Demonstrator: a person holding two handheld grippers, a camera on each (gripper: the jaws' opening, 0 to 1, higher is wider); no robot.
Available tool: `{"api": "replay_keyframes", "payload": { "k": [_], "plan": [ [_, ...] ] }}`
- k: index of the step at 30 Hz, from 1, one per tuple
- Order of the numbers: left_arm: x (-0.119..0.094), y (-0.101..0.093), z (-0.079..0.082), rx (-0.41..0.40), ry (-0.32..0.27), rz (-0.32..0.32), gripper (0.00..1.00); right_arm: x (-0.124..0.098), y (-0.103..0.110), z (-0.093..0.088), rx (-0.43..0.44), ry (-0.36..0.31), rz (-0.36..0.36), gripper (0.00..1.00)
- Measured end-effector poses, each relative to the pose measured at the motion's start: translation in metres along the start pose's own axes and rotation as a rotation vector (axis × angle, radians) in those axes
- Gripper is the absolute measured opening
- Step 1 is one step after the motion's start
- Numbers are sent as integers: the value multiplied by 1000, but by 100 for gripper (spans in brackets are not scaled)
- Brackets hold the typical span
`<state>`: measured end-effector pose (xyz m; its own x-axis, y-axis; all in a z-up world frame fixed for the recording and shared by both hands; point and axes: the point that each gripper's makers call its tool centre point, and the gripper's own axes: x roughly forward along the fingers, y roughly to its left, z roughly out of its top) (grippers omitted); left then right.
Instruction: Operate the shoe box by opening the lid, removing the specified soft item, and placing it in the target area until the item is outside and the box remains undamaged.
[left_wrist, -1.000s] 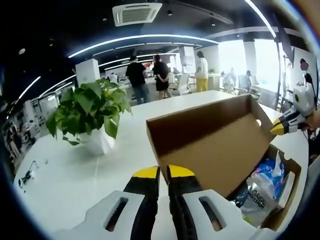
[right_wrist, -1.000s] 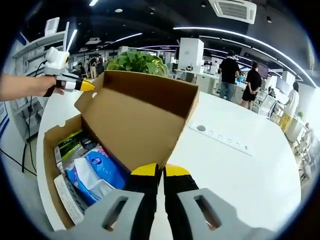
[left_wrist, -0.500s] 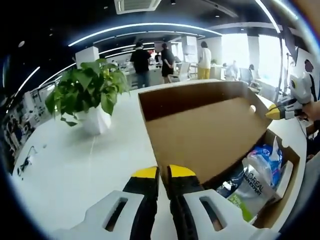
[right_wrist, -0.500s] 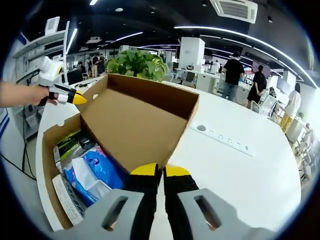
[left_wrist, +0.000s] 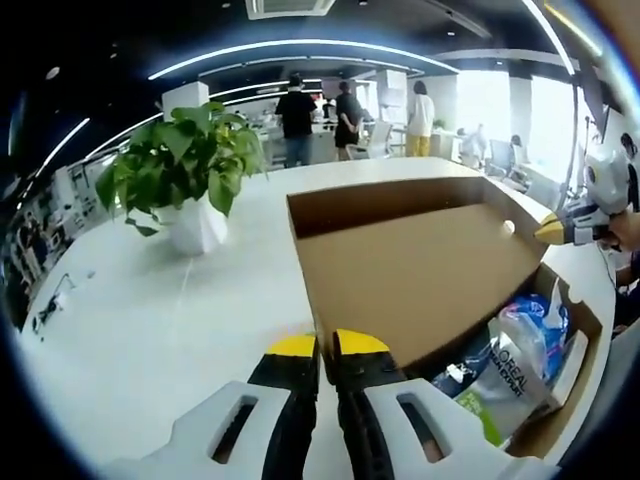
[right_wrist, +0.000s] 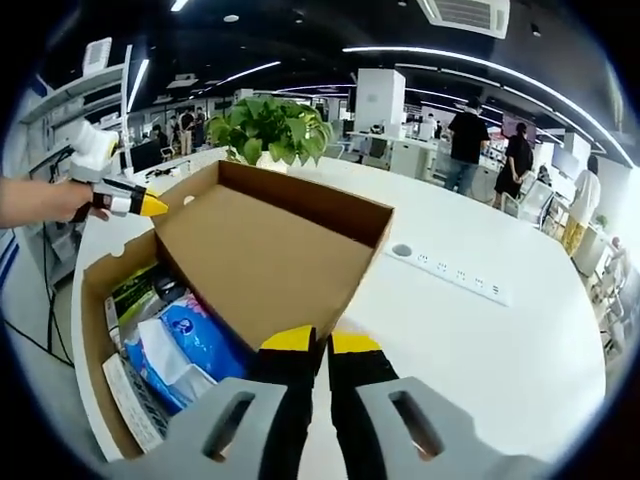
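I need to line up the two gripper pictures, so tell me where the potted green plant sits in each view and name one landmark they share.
Left gripper view: the potted plant stands upper left on the white table, left of the raised box lid.
Right gripper view: the potted plant is upper centre-left, behind the far edge of the box lid.
Shared landmark: the open cardboard shoe box with its blue-and-white packets.

Your raised lid (right_wrist: 262, 262) hides the far half of the shoe box (right_wrist: 98, 290), covering part of the blue packet (right_wrist: 200, 338) and the packs behind it. The box's near corner runs under your right claw (right_wrist: 320, 345). Small print on the white pouch (left_wrist: 508, 378) stays unreadable.
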<state>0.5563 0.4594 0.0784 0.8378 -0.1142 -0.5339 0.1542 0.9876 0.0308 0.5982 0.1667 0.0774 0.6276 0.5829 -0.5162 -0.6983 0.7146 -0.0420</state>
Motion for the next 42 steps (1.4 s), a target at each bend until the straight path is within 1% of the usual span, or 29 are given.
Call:
{"api": "replay_keyframes", "payload": {
  "k": [14,26,33,42],
  "plan": [
    [9,3,-4,-24,35,-3,2,7,-3,-3,13,14,-2,3],
    [18,2,-12,-38,74,-4,3,13,-6,-7,48,26,0,4],
    [18,0,-16,-51,88,-5,3,15,-7,-9,67,31,1,4],
    [16,-2,-15,-53,95,0,3,15,-7,-8,89,30,-1,4]
  ]
}}
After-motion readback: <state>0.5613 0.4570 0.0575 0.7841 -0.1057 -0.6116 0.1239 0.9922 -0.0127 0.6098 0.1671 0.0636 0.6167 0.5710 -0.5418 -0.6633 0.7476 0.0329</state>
